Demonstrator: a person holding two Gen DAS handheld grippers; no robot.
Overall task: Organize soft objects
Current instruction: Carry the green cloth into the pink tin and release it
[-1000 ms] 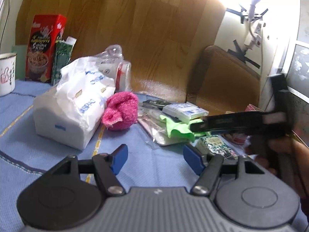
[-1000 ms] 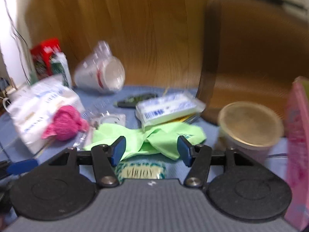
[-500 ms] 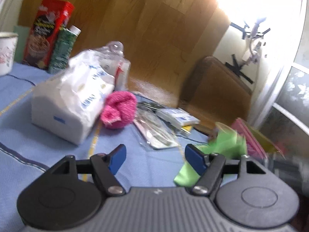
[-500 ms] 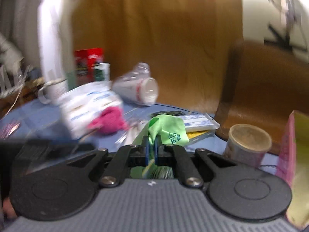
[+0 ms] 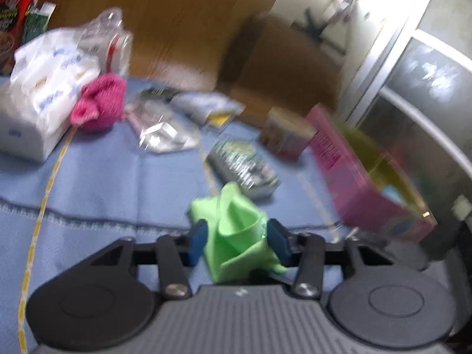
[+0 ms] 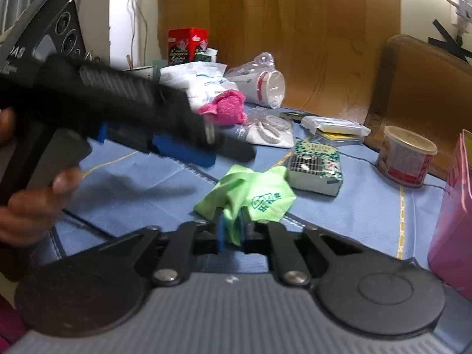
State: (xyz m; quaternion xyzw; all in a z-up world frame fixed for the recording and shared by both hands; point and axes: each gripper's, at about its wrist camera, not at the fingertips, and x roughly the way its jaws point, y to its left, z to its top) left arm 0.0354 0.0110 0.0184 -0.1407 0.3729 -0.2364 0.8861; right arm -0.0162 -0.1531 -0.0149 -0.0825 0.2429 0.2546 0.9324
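Right tongs [image 6: 230, 231]: pressed together on a fold of the green cloth [image 6: 250, 194]; your pads pinch its near edge low over the bench.
Left tongs [image 5: 237, 243]: spread, with the cloth [image 5: 236, 236] bunched in the gap between the blue pads; the blur hides whether either pad touches it.
Left tool in the right view: your left tongs [image 6: 183, 150] reach in from the left, above and just left of the cloth, with your left hand [image 6: 32, 203] on the grip.
Green cloth: crumpled on the blue bench cover [image 6: 339, 206], printed logo facing up, just beside the patterned box [image 6: 315, 165].
Pink towel [image 6: 225, 109]: farther back, balled up against the tissue pack [image 6: 197, 81], well apart from the cloth.
Tissue pack: white, soft-sided, at the back left of the bench.
Other things: a lidded tub [image 6: 405, 155] to the right of the patterned box, a pink box [image 6: 451, 224] at the right edge, a tipped plastic cup [image 6: 262, 84] behind the towel, and a red carton [image 6: 184, 44] at the rear.
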